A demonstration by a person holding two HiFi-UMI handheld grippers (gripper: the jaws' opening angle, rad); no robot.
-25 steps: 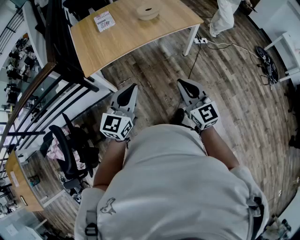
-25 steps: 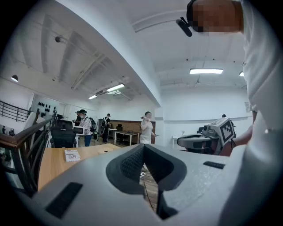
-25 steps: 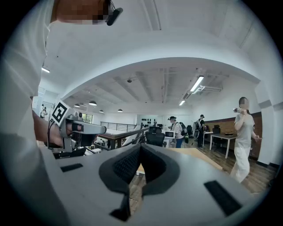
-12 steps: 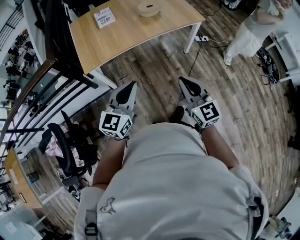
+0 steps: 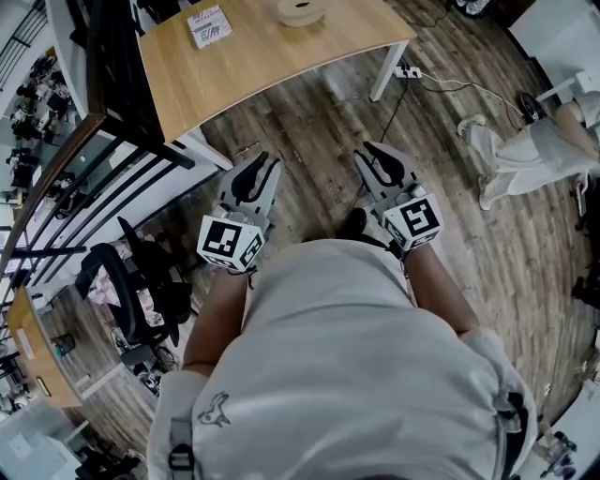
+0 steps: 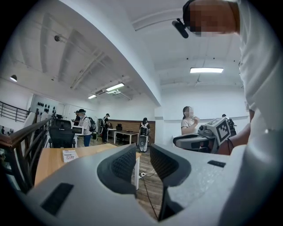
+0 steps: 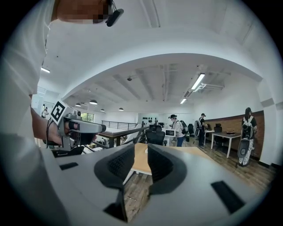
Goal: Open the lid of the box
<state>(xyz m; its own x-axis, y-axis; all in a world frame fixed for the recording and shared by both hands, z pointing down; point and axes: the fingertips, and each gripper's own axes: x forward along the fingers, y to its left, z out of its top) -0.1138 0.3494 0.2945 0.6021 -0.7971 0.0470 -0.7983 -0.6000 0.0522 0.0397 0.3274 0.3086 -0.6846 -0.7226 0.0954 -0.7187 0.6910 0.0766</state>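
A small white box with print on its lid lies at the far left of the wooden table, well ahead of both grippers; the left gripper view also has this box. I hold my left gripper and right gripper side by side above the floor, close to my body. The jaws of both are opening, with a narrow gap and nothing between them. The same gap appears in each gripper's own view, at the left gripper and the right gripper.
A round wooden object sits on the table's far edge. A dark railing and an office chair draped with clothes stand at the left. A power strip with cable lies by the table leg. A person crouches at the right.
Both grippers' jaws have parted from shut to a narrow gap. The person in the background has moved from the table's far side to the right and crouched down.
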